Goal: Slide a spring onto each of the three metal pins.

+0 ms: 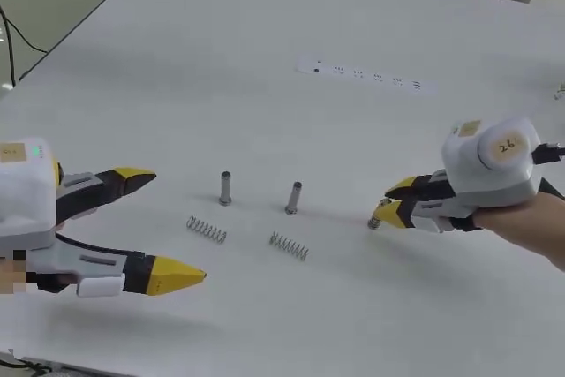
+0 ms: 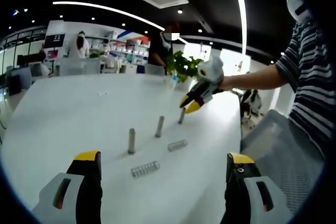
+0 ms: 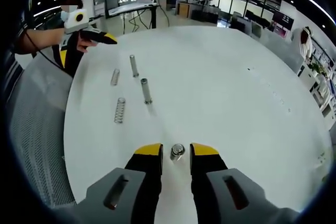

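Observation:
Two bare metal pins stand upright mid-table, one (image 1: 225, 189) to the left of the other (image 1: 294, 198). In front of them lie two loose springs (image 1: 206, 229) (image 1: 289, 245). A third pin (image 1: 378, 216) stands to the right and looks coiled, as if a spring is on it. My right gripper (image 1: 394, 203) has this pin (image 3: 177, 152) between its fingertips; the jaws stand narrowly apart, with a thin gap showing on each side of the pin. My left gripper (image 1: 168, 222) is wide open at the left, holding nothing, with its tips pointing toward the nearest spring (image 2: 145, 169).
A white power strip (image 1: 366, 75) lies on the far side of the white table (image 1: 265, 41). A person's sleeved arm (image 2: 310, 77) holds the right gripper (image 2: 191, 103). The table's near edge (image 1: 177, 359) runs close below the left gripper.

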Demonstrator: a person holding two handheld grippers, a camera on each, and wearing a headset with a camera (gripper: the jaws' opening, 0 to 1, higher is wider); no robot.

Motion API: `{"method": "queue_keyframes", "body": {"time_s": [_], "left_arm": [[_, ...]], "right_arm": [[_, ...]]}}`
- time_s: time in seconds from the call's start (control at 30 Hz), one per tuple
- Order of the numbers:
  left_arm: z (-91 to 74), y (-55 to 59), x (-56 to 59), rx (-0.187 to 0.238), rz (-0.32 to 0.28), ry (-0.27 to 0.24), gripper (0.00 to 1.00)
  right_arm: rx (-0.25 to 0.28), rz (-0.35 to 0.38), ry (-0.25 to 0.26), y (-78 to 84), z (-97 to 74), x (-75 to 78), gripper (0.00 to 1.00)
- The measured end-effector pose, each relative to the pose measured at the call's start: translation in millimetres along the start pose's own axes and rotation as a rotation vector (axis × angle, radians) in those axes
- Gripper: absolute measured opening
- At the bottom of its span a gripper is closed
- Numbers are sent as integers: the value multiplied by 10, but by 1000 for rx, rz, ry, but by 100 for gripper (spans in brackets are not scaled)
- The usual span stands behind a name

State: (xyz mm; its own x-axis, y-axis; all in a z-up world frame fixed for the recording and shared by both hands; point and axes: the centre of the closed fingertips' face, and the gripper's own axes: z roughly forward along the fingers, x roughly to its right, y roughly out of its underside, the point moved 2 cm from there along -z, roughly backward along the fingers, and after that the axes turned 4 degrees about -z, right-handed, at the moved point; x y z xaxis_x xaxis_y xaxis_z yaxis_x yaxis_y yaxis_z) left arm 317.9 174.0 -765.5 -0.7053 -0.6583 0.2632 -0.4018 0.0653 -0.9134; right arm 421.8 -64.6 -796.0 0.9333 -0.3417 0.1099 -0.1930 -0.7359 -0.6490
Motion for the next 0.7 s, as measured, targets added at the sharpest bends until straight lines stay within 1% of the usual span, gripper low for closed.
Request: {"method": "queue_keyframes", "body": {"time_s": [0.33, 0.57, 0.7], "left_arm": [[-7, -14, -6, 4, -1, -5, 96], [-8, -25, -14, 5, 1, -7, 96], [-9, -22, -13, 5, -1, -6, 96]], "right_arm": [[21, 19, 10, -7, -66, -26, 20], [42, 27, 25, -9, -119, 6, 19], [54, 33, 27, -10, -151, 0, 18]]}}
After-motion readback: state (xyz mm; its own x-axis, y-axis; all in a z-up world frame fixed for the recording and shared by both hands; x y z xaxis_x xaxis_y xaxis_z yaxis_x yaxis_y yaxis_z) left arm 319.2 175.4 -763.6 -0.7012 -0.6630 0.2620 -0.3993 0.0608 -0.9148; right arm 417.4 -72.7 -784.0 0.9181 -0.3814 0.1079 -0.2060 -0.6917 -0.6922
